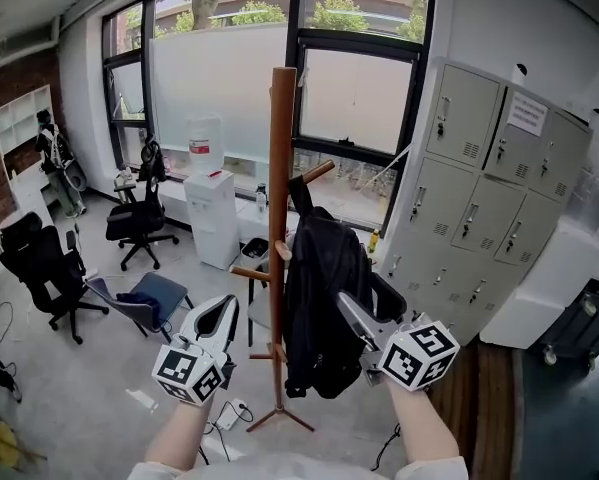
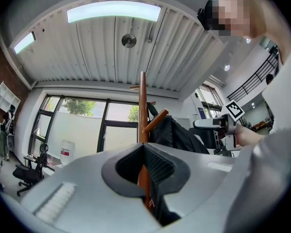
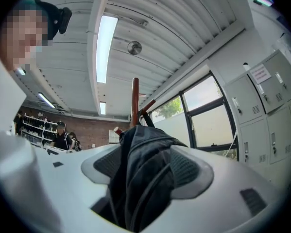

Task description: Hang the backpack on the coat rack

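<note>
The black backpack [image 1: 324, 298] hangs against the wooden coat rack [image 1: 280, 188], with its top strap up at a slanting peg [image 1: 315, 174]. The right gripper [image 1: 369, 313] is clamped on the bag's side (dark folds fill its jaws). The left gripper [image 1: 222, 318] hovers just left of the pole, holding nothing, its jaws a narrow slit apart. Grey lockers [image 1: 479, 198] stand further right.

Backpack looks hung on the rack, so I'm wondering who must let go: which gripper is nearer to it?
Right. The right gripper is clamped on the backpack fabric. The left gripper stands apart from it, left of the coat rack pole, holding nothing.
</note>
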### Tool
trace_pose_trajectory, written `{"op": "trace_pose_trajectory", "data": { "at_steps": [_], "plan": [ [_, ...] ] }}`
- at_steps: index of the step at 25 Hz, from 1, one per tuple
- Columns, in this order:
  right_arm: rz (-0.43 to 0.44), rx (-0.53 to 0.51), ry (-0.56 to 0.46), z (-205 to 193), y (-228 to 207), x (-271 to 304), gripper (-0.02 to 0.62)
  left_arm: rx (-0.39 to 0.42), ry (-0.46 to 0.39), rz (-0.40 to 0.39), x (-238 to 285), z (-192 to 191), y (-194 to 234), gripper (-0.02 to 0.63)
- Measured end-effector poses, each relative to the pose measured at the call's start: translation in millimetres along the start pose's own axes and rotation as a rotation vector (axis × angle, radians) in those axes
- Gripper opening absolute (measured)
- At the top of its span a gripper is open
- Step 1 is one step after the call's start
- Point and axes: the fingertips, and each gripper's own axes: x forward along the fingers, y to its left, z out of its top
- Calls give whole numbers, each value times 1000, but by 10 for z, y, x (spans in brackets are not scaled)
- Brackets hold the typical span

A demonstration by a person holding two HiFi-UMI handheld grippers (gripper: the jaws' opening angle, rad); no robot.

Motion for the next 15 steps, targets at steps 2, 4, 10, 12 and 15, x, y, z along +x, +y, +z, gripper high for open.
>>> {"op": "trace_pose_trajectory", "data": {
  "at_steps": [2,4,10,12,15],
  "plan": [
    [-37,0,-6,-93,-28,-87,319,2,7,13,-54,-72,-24,9],
    [-79,12,-27,-152,-45,-196,305,4,18,24,-115,-145,-52,9],
    [-189,-35,-51,-321,-145,-472,155,-4,3,31,-276,-290,-134,9],
    [-225,-45,-44,-405,-211,-542,105,-11,2,32,-332,-347,-159,9],
    [-271,-64,-18,-565,-274,-617,72,-31,25,60,-407,-476,-157,9]
  ]
}}
